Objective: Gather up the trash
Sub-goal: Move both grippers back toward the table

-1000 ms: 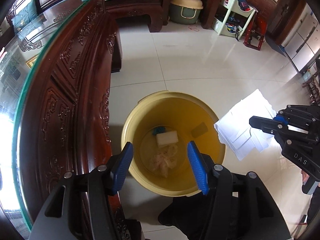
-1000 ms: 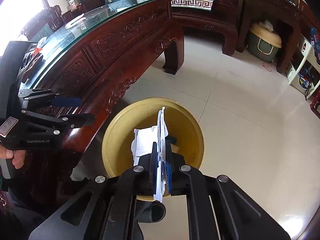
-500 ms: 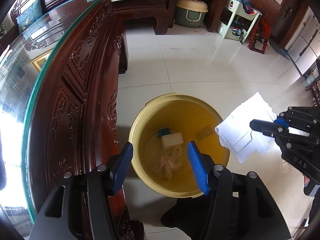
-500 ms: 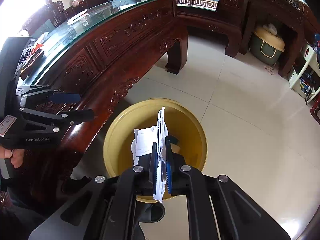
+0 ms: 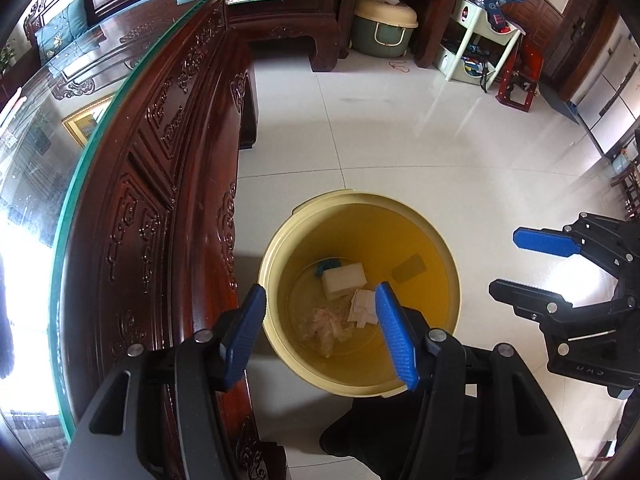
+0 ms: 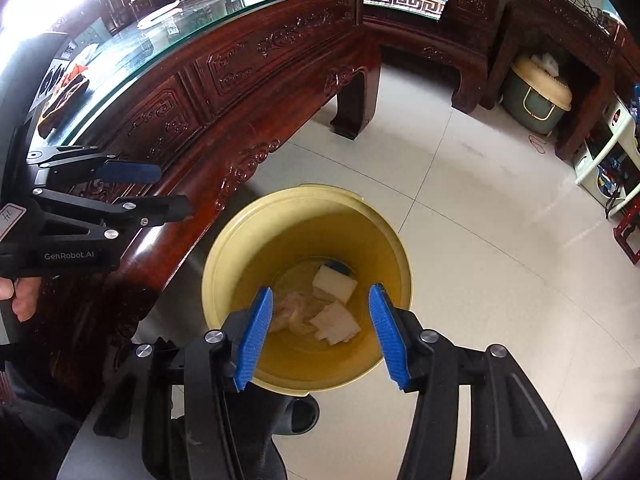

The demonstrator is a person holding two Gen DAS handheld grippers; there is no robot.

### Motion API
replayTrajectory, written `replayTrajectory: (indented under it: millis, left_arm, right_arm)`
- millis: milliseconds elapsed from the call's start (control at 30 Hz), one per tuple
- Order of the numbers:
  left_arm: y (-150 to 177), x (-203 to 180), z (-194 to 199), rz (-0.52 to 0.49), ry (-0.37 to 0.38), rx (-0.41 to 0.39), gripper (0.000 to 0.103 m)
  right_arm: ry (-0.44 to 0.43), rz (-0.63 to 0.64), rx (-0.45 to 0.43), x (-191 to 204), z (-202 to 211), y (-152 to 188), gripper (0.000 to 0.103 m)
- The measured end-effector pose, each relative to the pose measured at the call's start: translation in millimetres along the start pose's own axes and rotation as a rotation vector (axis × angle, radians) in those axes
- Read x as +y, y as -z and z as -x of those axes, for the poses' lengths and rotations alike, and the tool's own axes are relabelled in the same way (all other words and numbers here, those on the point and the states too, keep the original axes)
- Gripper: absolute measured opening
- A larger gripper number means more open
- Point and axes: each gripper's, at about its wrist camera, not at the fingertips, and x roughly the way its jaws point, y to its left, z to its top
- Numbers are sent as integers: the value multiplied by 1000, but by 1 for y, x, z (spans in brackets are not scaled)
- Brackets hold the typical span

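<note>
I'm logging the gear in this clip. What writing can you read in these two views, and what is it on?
"GenRobot.AI": on the body of the left gripper, right wrist view.
Handwritten white tag at that gripper's edge: cut off, unreadable.
Embossed letters on the right gripper, left wrist view: upside down, too faint to read.

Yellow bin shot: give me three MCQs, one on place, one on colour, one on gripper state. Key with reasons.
1. Where does the folded white paper lie?
A. On the glass tabletop
B. Inside the yellow bin
C. On the floor tiles

2. What colour are the pads of the right hand-held gripper?
A. Blue
B. Red
C. Green

3. What state is the right hand-held gripper in?
A. Shut on paper
B. Shut on nothing
C. Open, holding nothing

Key:
1 B, the paper rests on the bin's bottom beside the white block and the crumpled wrap.
2 A, both pads show blue.
3 C, its jaws stand wide apart above the bin with nothing between them.
</note>
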Motion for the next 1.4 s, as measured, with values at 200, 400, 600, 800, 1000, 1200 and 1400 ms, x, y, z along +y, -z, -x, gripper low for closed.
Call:
replayTrajectory:
  millis: [200, 400, 600, 800, 1000, 1200, 1400]
  left_arm:
    - [3, -1, 6, -1, 11, -8, 57]
    - [9, -1, 28, 4, 32, -58, 57]
    - [35, 9, 84, -18, -23, -221, 71]
    - [88, 50, 148, 38, -135, -375, 90]
    - [148, 114, 211, 183, -297, -523, 99]
    - [184, 189, 248, 372, -349, -593, 99]
    - [199, 244, 256, 470, -369, -589, 99]
  right_arm:
    - [8, 4, -12, 6, 8, -1, 50]
    - [19, 0, -51, 15, 26, 0, 50]
    - [39, -8, -224, 36, 63, -3, 83]
    - [54, -23, -424, 84, 94, -13, 95]
    - [-27, 29, -570, 157, 108, -24, 95]
    - [-124, 70, -580, 233, 101, -43, 95]
    - [-144, 72, -485, 289, 84, -80, 95]
